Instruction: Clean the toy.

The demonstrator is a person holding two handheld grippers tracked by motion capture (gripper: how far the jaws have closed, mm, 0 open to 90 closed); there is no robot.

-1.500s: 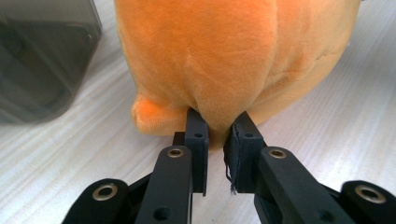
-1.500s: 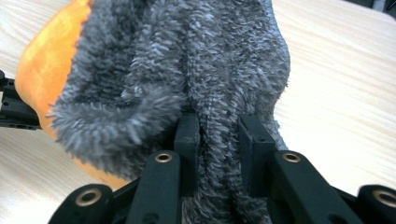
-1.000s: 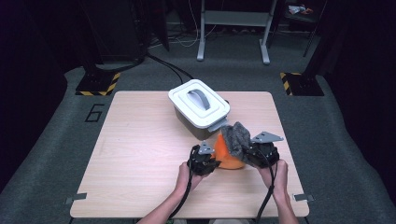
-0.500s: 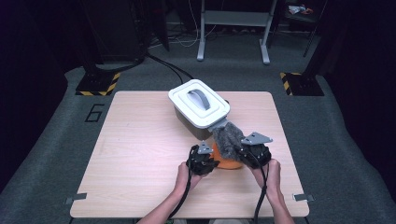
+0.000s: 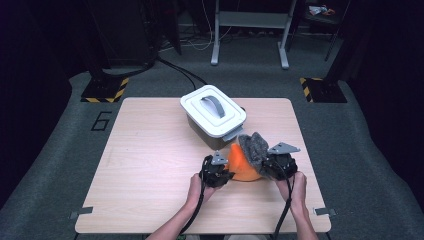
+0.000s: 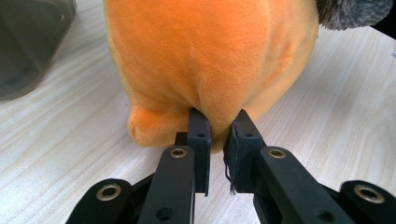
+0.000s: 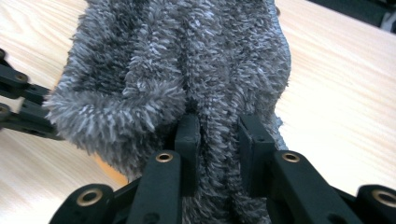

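High view has me at the near right of the table [image 5: 150, 150], my left gripper [image 5: 216, 172] pinched nearly shut on a fold of the orange plush toy [image 5: 242, 162] and my right gripper [image 5: 277, 162] clamped tight on the grey fuzzy cloth [image 5: 254, 146] draped over the toy's top right, just in front of the lidded white container [image 5: 214, 114]. I judge I am mid-way through covering or wrapping the toy with the cloth. Next I need to hold the toy steady on the left while the right draws the cloth across without slipping.
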